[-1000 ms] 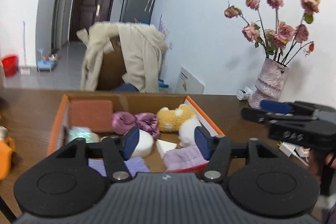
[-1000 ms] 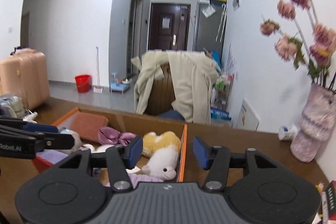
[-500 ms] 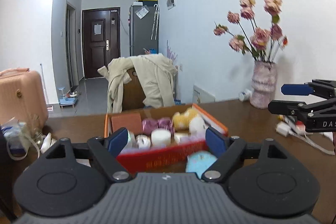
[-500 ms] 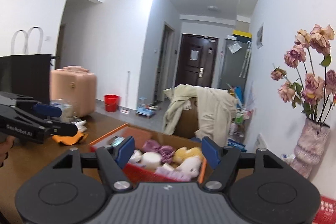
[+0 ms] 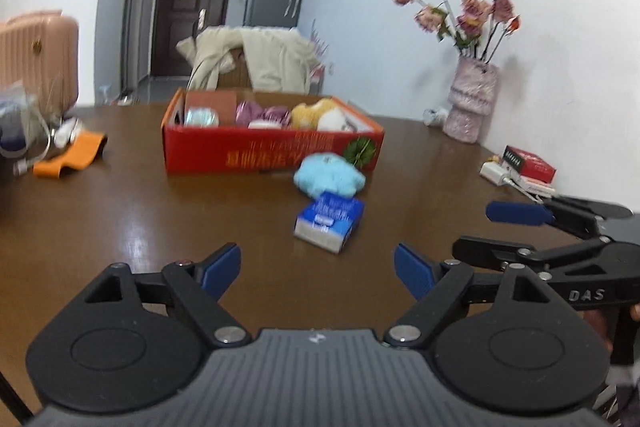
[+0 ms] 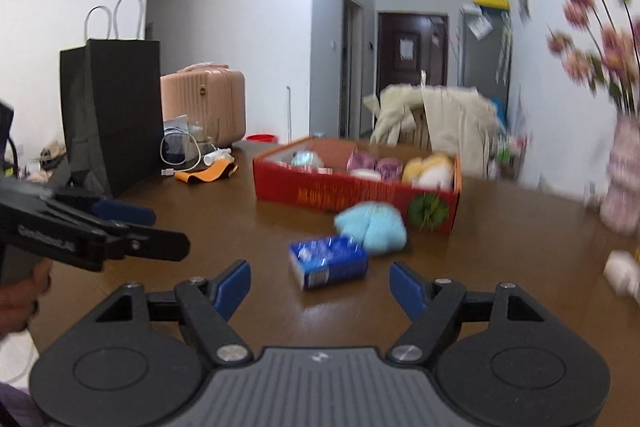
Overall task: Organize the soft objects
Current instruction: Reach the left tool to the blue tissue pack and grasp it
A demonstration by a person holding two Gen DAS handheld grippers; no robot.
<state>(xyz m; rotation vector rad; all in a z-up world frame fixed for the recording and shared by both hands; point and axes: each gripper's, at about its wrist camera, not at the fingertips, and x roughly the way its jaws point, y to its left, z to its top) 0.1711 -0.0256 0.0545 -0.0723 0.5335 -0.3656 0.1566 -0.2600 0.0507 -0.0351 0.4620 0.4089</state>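
Brown wood counter point(image 5: 120, 211) carries a red cardboard box point(image 5: 272, 151) with yellow print too blurred to read, holding plush toys, and just near of it lie a pale blue soft toy point(image 5: 329, 179) touching a blue tissue pack point(image 5: 330, 221). Left tongs point(image 5: 317, 269) and right tongs point(image 6: 320, 285) are both released and empty, their jaws having just been opening, short of the pack. "DAS" is legible on the right tongs' side in the left view.
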